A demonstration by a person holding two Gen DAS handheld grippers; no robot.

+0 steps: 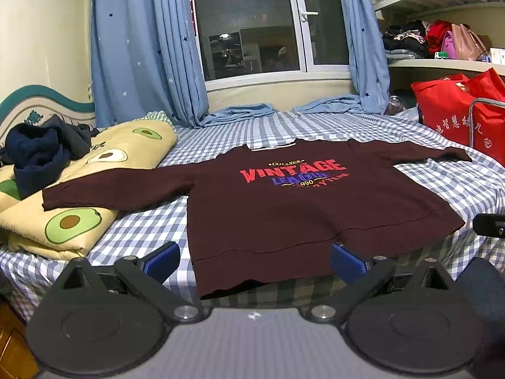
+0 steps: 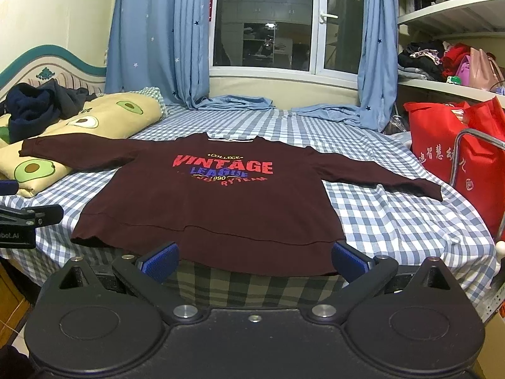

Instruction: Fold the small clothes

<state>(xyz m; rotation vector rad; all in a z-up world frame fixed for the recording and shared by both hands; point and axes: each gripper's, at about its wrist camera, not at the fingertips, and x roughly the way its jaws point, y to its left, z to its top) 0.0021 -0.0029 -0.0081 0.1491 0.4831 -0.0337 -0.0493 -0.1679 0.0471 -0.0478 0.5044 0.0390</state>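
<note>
Maroon sweatshirt [image 1: 284, 214] lies flat, front up, on the checked bed [image 1: 426, 189], sleeves spread out to both sides, hem at the near edge and drooping a bit over it. Print reads "VINTAGE LEAGUE" in red and blue. Its sleeve on the pic's left rests over the avocado quilt [image 1: 72, 221]; the other sleeve runs toward the red bag [image 1: 457, 110].

Left gripper [image 1: 255, 260]: jaws wide apart, blue pads either side of the hem, near it, not gripping; contact can't be told. In this view it sits toward the shirt's left hem corner. Right gripper [image 2: 255, 260]: jaws also wide apart, nothing between them, hovering just in front of the hem, roughly centre-right. The left gripper's body shows at the left edge of the right wrist view, beside the hem corner.

Bkgd: dark navy clothes [image 1: 34, 154] piled on the quilt near the headboard [image 1: 38, 98]; blue star curtains [image 1: 142, 47] flank a dark window [image 1: 249, 22], curtain ends pooled on the bed. Shelves [image 1: 442, 60] at right w/ clothes and pink bags.
</note>
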